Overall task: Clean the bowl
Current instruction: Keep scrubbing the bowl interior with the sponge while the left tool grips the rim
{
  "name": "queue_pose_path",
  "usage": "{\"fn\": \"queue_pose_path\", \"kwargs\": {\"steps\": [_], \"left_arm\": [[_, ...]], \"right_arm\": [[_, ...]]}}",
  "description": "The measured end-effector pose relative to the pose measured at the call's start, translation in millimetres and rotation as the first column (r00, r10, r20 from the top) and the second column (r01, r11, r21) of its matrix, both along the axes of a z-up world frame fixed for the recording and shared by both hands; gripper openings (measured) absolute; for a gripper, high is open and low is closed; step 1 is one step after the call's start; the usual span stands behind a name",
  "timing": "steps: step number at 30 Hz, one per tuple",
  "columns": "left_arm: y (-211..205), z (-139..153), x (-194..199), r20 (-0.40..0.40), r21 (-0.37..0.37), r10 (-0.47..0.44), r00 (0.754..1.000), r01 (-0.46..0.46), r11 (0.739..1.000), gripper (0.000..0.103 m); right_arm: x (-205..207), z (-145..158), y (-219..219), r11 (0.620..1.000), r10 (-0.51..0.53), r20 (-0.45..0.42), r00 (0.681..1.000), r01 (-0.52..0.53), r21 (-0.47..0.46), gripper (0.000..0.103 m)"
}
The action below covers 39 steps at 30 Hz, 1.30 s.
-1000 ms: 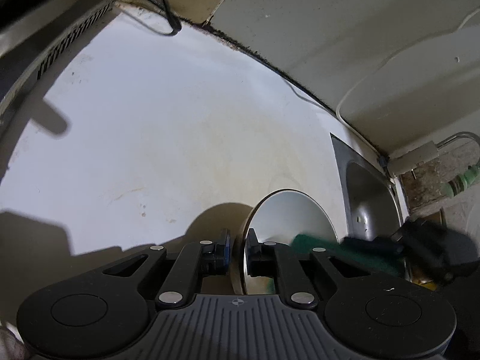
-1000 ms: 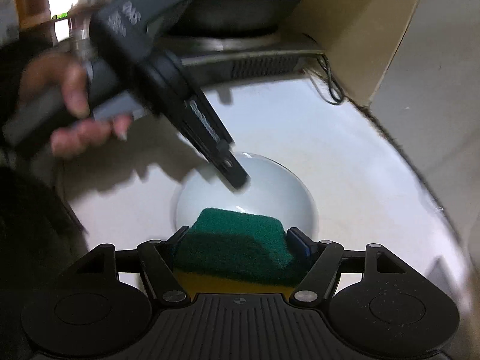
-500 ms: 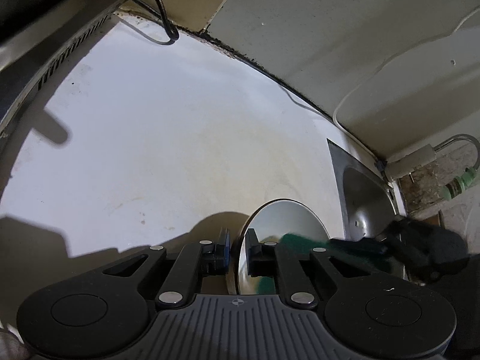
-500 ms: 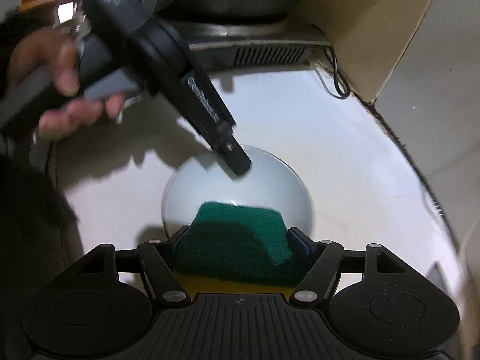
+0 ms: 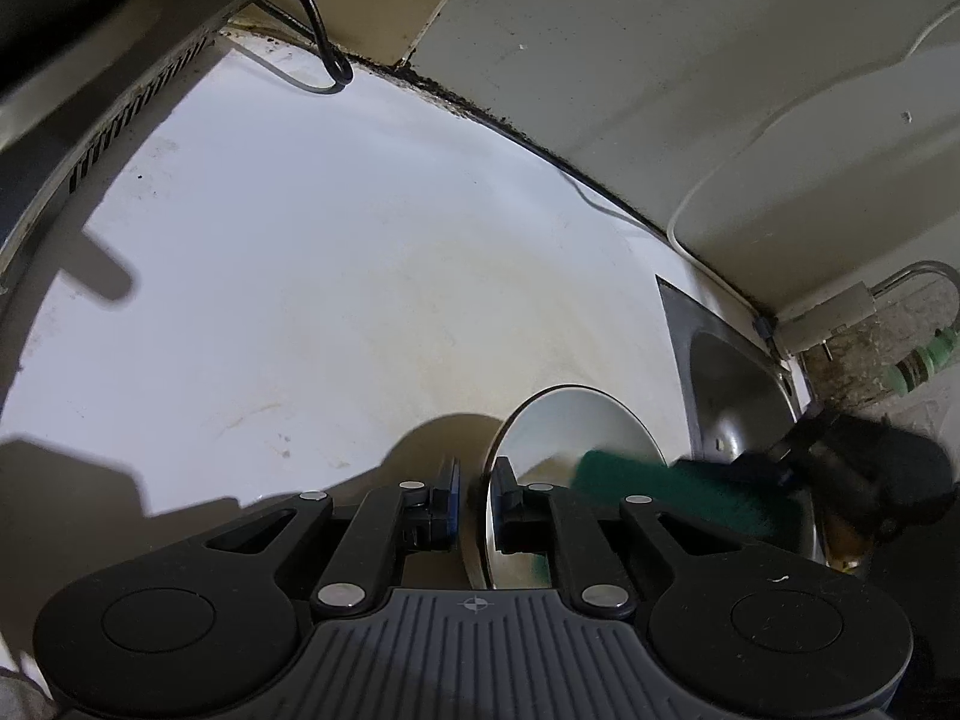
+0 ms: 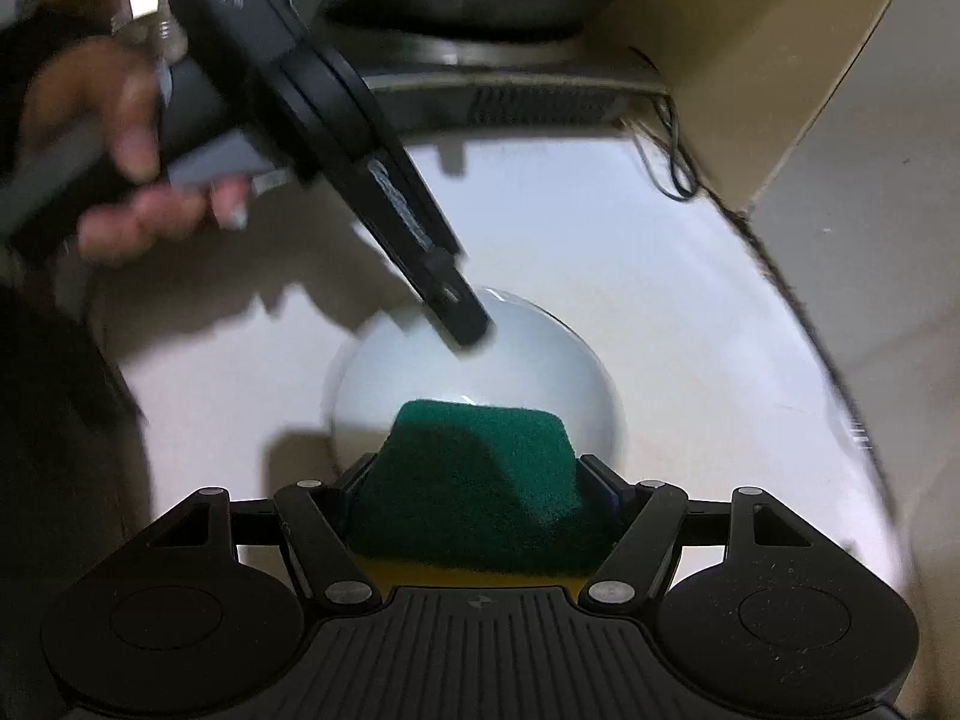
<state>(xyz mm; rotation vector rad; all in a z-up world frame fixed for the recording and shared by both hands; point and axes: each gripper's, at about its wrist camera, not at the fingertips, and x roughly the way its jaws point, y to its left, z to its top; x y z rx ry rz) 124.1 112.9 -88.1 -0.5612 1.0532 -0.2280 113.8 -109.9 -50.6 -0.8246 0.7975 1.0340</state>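
— Grippers first: what does each one hold?
— Left gripper (image 5: 474, 501) is clenched on the steel bowl's (image 5: 576, 426) rim, tilting it on the white worktop (image 5: 336, 276). Right gripper (image 6: 474, 498) grasps the green scouring sponge (image 6: 480, 480), pressed inside.
— Best technique?
— Sweep wall to base, I'd say, rim pinched firm.
— Differences between views?
— Only the left shows the sink (image 5: 732, 384); only the right shows a hand (image 6: 114, 144).

Wide bare bench (image 5: 336, 300) ahead and to the left of the left gripper (image 5: 474, 501), open up to the wall (image 5: 630, 60). Far left blocked by a low appliance (image 5: 120, 78) with a looped cable (image 5: 324, 54) at the corner. To the right, sink (image 5: 738, 384) and right gripper (image 5: 774, 480) with sponge (image 5: 648, 480) close in. Rim of bowl (image 5: 570, 426) pinched directly in front.
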Motion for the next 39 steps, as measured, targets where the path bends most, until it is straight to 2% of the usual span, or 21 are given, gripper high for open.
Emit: {"fn": "queue_pose_path", "kwargs": {"steps": [2,6,9,10,12,15,16,18,21,24,29,31,35,39], "left_arm": [[-1,0,0,-0.001,-0.003,-0.006,1.000,0.006,1.000,0.011],[-5,1,-1,0.004,0.023,-0.018,1.000,0.017,1.000,0.009],[-1,1,-1,0.008,0.016,-0.012,1.000,0.012,1.000,0.010],[-1,1,-1,0.010,0.015,-0.009,1.000,0.009,1.000,0.010],[1,2,0,0.018,0.014,-0.004,1.000,0.004,1.000,0.010],[0,3,1,0.018,0.008,-0.014,1.000,0.014,1.000,0.012],[-2,3,2,0.020,0.014,-0.022,1.000,0.022,1.000,0.012],[-3,2,2,0.021,0.015,-0.030,0.999,0.030,0.999,0.011],[-5,3,2,0.025,0.007,-0.038,0.999,0.038,0.999,0.011],[-6,2,3,0.025,0.010,-0.040,0.999,0.040,0.999,0.011],[0,2,6,0.025,-0.006,-0.026,0.999,0.026,1.000,0.012],[-1,2,6,0.028,0.001,-0.031,0.999,0.031,1.000,0.012],[-3,2,5,0.024,0.003,-0.041,0.999,0.041,0.999,0.011],[-6,2,6,0.013,0.017,-0.050,0.999,0.050,0.999,0.011]], "right_arm": [[3,2,4,1.000,-0.018,0.030,0.999,0.018,0.016,0.070],[9,-4,21,0.999,-0.014,0.032,0.999,0.013,0.048,0.070],[20,-6,24,0.998,0.029,-0.072,0.997,-0.025,0.053,0.070],[23,-8,23,0.999,0.036,-0.116,0.993,-0.031,0.041,0.070],[25,-9,23,0.999,0.052,-0.125,0.991,-0.053,-0.009,0.070],[26,-7,20,0.988,0.086,-0.099,0.991,-0.098,-0.122,0.070],[26,-4,20,0.980,0.102,-0.063,0.993,-0.111,-0.166,0.070],[27,-1,22,0.975,0.109,-0.019,0.994,-0.111,-0.193,0.070],[29,-7,33,0.980,0.100,-0.009,0.995,-0.100,-0.174,0.070],[27,-15,42,0.981,0.114,-0.072,0.991,-0.124,-0.150,0.070],[28,-10,31,0.975,0.122,-0.121,0.985,-0.142,-0.169,0.070],[31,-9,21,0.979,0.093,-0.106,0.990,-0.110,-0.170,0.070],[35,-2,6,0.998,0.014,-0.134,0.991,-0.022,-0.061,0.070],[31,-1,3,0.999,-0.028,-0.164,0.986,0.035,0.035,0.070]]}}
